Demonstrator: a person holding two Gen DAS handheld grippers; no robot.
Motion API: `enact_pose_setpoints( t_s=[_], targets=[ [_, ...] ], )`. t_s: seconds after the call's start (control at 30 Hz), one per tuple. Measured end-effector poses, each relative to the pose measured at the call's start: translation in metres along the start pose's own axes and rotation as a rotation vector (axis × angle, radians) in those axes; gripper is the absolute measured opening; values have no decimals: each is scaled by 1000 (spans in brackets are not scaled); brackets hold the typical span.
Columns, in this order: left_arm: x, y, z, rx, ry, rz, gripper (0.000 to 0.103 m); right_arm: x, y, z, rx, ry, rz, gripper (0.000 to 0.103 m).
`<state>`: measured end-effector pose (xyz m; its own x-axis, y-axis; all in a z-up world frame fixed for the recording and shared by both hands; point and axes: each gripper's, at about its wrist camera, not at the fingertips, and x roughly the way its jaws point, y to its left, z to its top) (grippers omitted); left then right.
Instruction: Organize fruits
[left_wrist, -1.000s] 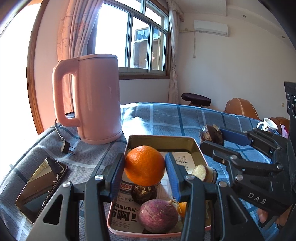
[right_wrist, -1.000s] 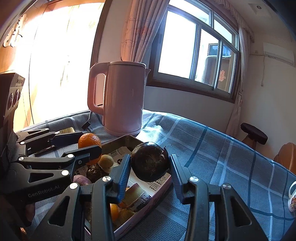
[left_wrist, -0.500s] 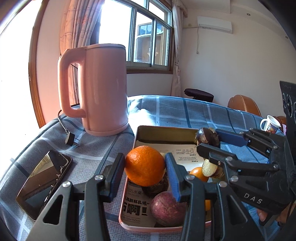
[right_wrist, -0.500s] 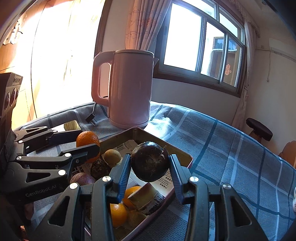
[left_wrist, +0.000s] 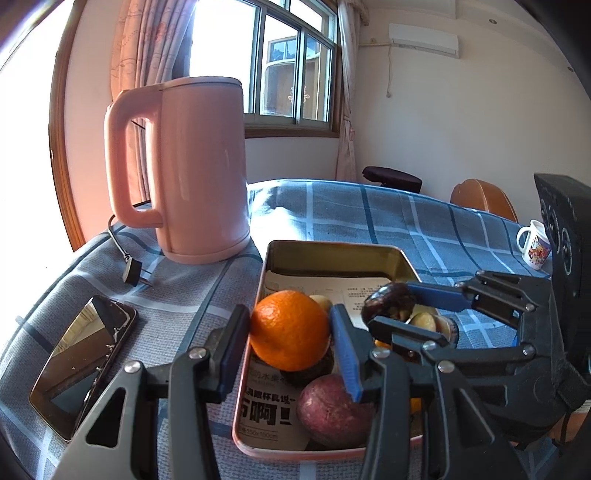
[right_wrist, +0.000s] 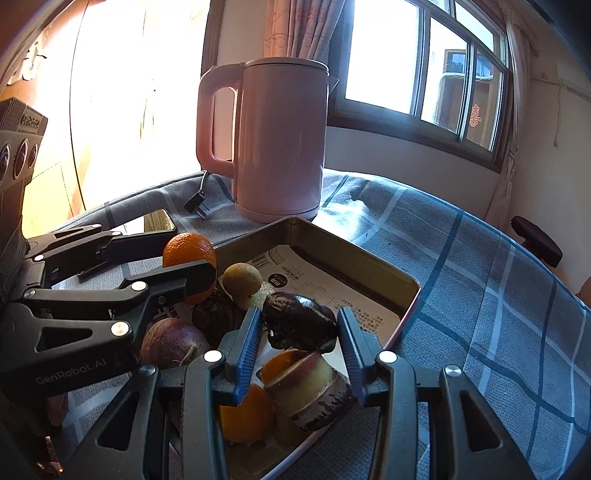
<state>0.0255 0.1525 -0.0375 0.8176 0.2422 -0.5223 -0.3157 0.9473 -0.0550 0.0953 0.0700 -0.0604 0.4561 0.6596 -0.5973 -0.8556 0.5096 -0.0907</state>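
Orange (left_wrist: 290, 329): one, clamped in left tongs (left_wrist: 286, 345) above tray (left_wrist: 332, 247)
Dark fruit (right_wrist: 299, 325): one, gripped between right tongs (right_wrist: 297, 345), level over tray

We see strong daylight pouring through the window (left_wrist: 291, 70), blowing out the left side of both views to white glare. The pink kettle (left_wrist: 184, 166) stands backlit, its near face in shade in the right wrist view. Fisheye distortion bends the edges, with dark vignetted corners. Focus stays crisp throughout.
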Motion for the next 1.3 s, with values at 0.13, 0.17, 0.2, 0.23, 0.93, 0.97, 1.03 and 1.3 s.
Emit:
enact_pose_setpoints(
  t_s=[0.13,0.17,0.2,0.23,0.93,0.97,1.03,1.3],
  targets=[
    [-2,-1,0,7,-11,4,54,3,1,-4,-2,21,13,45],
    [-4,-1,-1,8,-18,6,60,2,1,-4,-3,21,12,48],
    [-6,-2,-1,7,-28,5,63,0,0,-5,-3,18,8,50],
    [-9,-2,-2,5,-39,2,68,-2,0,-6,0,15,4,51],
    [-53,-17,7,2,-181,-11,92,-88,-30,-19,153,-188,-123,74],
    [-54,-18,7,4,-183,-12,93,-91,-31,-19,158,-194,-124,75],
    [-55,-21,7,9,-185,-15,93,-96,-33,-19,169,-204,-126,75],
    [-57,-26,7,19,-187,-19,93,-105,-39,-22,193,-220,-136,75]
  ],
)
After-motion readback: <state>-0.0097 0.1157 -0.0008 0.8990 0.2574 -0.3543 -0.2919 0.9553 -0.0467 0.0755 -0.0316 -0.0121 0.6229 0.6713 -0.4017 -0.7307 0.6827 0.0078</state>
